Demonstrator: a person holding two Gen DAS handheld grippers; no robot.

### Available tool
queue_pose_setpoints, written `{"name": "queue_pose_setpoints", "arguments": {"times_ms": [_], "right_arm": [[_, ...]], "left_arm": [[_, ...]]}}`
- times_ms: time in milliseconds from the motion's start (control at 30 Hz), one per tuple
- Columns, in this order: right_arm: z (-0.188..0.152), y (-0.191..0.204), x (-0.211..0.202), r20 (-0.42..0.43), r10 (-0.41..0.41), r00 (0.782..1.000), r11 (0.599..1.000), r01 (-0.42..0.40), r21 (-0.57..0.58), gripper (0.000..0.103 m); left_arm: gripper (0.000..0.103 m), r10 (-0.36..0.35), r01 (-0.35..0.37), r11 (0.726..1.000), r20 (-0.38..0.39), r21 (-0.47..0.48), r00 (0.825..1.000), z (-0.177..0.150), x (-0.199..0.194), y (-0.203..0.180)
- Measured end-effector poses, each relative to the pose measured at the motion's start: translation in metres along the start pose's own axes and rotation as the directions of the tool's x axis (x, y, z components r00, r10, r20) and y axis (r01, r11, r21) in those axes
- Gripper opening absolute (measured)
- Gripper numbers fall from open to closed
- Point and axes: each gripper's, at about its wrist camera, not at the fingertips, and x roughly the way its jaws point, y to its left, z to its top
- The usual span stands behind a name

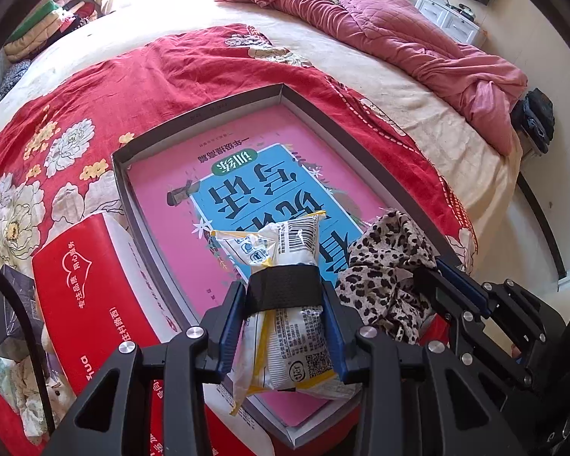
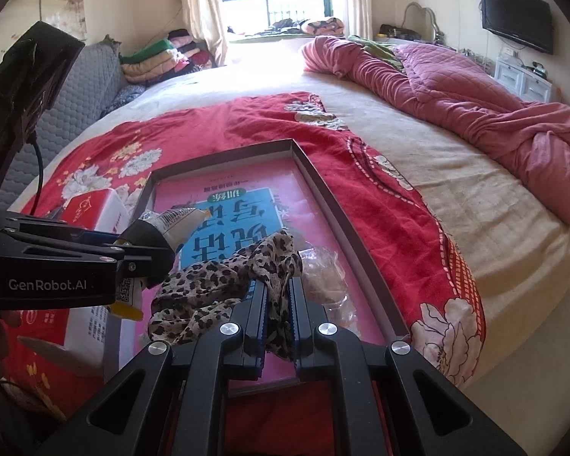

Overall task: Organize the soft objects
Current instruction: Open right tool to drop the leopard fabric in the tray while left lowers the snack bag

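Observation:
A shallow grey box (image 1: 315, 108) lies on the red floral bedspread, with a pink and blue book (image 1: 247, 174) flat inside it. My left gripper (image 1: 283, 288) is shut on a white and yellow soft packet (image 1: 285, 243) and holds it over the box's near end. My right gripper (image 2: 278, 288) is shut on a leopard-print cloth (image 2: 224, 277), which drapes over the book; it also shows in the left wrist view (image 1: 383, 266). A clear plastic bag (image 2: 323, 277) lies in the box just right of the cloth. The packet also shows in the right wrist view (image 2: 174, 222).
A red and white tissue pack (image 1: 95, 288) lies against the box's left side. A crumpled pink quilt (image 2: 456, 95) covers the far right of the bed. Folded clothes (image 2: 159, 57) are stacked by the window. The bed edge (image 2: 532, 266) drops off at right.

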Motion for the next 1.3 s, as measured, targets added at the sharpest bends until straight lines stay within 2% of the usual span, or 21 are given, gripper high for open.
{"name": "queue_pose_setpoints", "arguments": {"times_ms": [400, 633, 900, 1033, 1200, 1300], "right_arm": [[-0.008, 0.003, 0.017, -0.05, -0.006, 0.999, 1.0, 0.005, -0.022, 0.013], [-0.007, 0.0, 0.014, -0.035, -0.019, 0.999, 1.0, 0.018, -0.013, 0.029], [-0.006, -0.002, 0.011, -0.024, -0.034, 0.999, 0.999, 0.033, -0.009, 0.033], [-0.007, -0.002, 0.011, -0.025, -0.045, 0.999, 0.999, 0.045, -0.012, 0.04], [-0.007, -0.003, 0.011, -0.026, -0.047, 0.999, 0.999, 0.047, -0.013, 0.042], [-0.006, -0.003, 0.009, -0.02, -0.058, 0.998, 0.998, 0.057, -0.012, 0.05]], "left_arm": [[0.04, 0.02, -0.02, 1.0, -0.02, 0.012, 1.0, 0.001, 0.015, -0.003], [0.04, 0.035, -0.034, 0.999, -0.045, 0.029, 0.998, 0.005, 0.024, -0.008], [0.04, 0.047, -0.043, 0.998, -0.08, 0.052, 0.996, 0.005, 0.035, -0.012], [0.04, 0.064, -0.059, 0.996, -0.08, 0.059, 0.995, 0.004, 0.037, -0.014], [0.04, 0.068, -0.063, 0.996, -0.082, 0.059, 0.994, 0.005, 0.038, -0.015], [0.04, 0.062, -0.057, 0.997, -0.086, 0.06, 0.994, 0.005, 0.038, -0.014]]}}
